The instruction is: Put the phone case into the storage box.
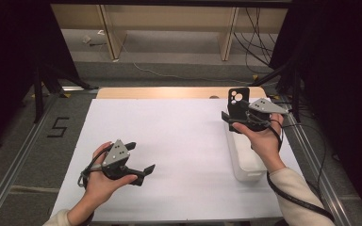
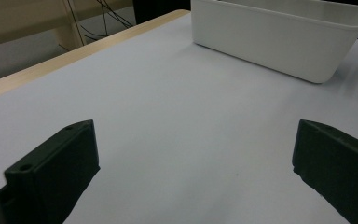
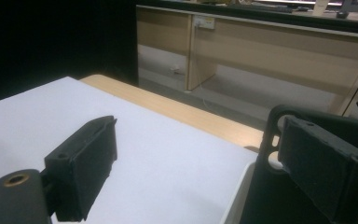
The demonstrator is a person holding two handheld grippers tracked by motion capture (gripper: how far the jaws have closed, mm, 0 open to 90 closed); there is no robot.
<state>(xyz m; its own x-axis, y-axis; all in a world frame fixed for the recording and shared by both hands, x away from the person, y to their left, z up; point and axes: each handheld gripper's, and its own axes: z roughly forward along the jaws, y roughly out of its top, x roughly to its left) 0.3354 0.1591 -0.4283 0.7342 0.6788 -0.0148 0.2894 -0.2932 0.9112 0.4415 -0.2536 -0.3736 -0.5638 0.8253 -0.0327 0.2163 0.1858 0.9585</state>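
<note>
- Setting: a table covered with a white sheet (image 1: pixel 169 155), its wooden far edge bare, stands in a dim room with pale wooden furniture and loose cables on the floor beyond.
- Container: a white plastic bin (image 1: pixel 245 162) sits on the right side of the sheet; the left gripper view shows its long wall and rim (image 2: pixel 279 39), with nothing seen rising above that rim.
- Right gripper (image 1: pixel 238 118): held above the far end of the bin. A black phone case (image 1: pixel 238 104) stands upright against one jaw, camera cut-out uppermost. In the right gripper view the case (image 3: pixel 279 186) lies against the right-hand jaw while the other jaw stands well apart from it, so the jaws read as spread, not clamped on the case.
- Left gripper (image 1: pixel 139 162): held low over the bare sheet near the person's side, jaws spread wide with nothing between them (image 2: pixel 191 154), well apart from the bin.
- Progress, as a judgement: the case appears to be at the bin, either just let go or about to drop in. Whether its lower edge rests inside the bin cannot be told. What is left is seating the case and clearing the right gripper; the left gripper has no part in hand.
</note>
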